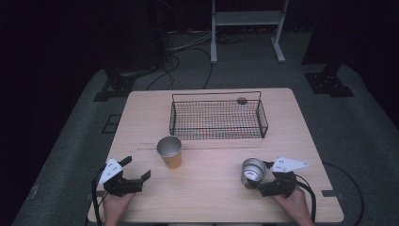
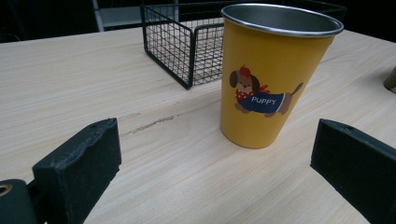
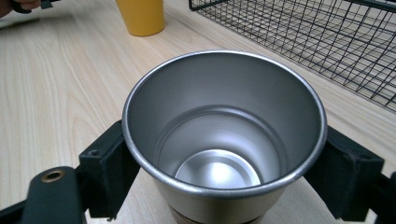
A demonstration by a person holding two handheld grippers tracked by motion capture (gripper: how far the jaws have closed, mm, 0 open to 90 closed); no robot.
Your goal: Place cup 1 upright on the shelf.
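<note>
While my right gripper pinches the smooth steel tumbler near the wire basket, my left gripper stands spread before the tapered yellow puppy cup; both cups stand upright on pale woodgrain.

**Materials and finish**

Table: pale wood grain, matt, with a rough scratch.
Steel cup: bare metal, satin inside, shiny rolled rim.
Yellow cup: smooth matt yellow coat, printed dog, bare metal rim and inside.
Basket: black coated wire mesh.
Jaw pads: black, matt, slightly rough-edged.
</note>
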